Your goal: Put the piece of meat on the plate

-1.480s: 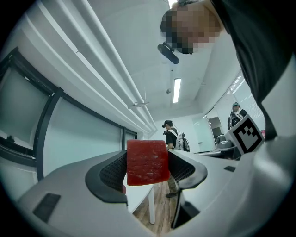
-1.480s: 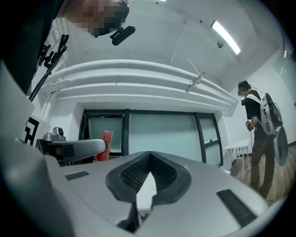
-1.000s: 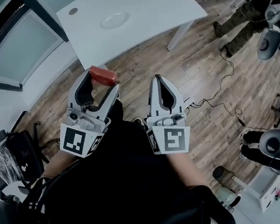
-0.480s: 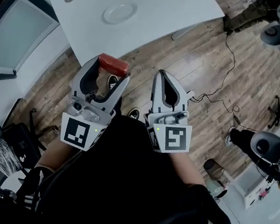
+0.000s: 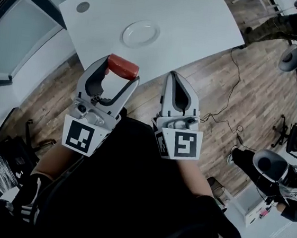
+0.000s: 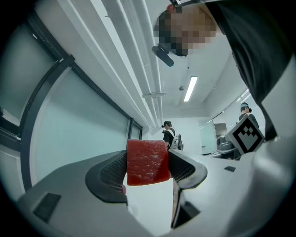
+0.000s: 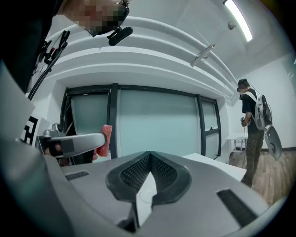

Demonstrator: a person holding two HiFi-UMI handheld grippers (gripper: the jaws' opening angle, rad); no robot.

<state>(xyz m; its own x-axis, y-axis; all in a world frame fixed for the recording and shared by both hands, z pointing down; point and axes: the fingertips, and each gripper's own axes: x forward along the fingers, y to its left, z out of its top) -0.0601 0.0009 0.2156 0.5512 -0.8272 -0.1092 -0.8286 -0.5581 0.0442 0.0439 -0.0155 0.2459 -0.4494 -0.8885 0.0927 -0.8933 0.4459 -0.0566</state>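
Note:
A red piece of meat (image 5: 123,66) is clamped between the tips of my left gripper (image 5: 117,70), held in the air at the near edge of the white table (image 5: 192,19). In the left gripper view the meat (image 6: 147,162) fills the gap between the jaws. The white plate (image 5: 140,33) lies on the table, beyond the meat and slightly right. My right gripper (image 5: 172,82) is shut with nothing in it, beside the left one over the table's edge. In the right gripper view its jaws (image 7: 149,167) meet, and the meat (image 7: 106,139) shows at the left.
A wooden floor (image 5: 231,93) with a black cable (image 5: 233,77) lies to the right of the table. Glass partitions (image 5: 19,37) stand on the left. A person (image 7: 252,129) stands far right in the right gripper view. Chairs (image 5: 271,167) sit at the right.
Both grippers have come closer to the table and plate; the meat, earlier over the floor, is now at the table's near edge. The left gripper's hold is unchanged.

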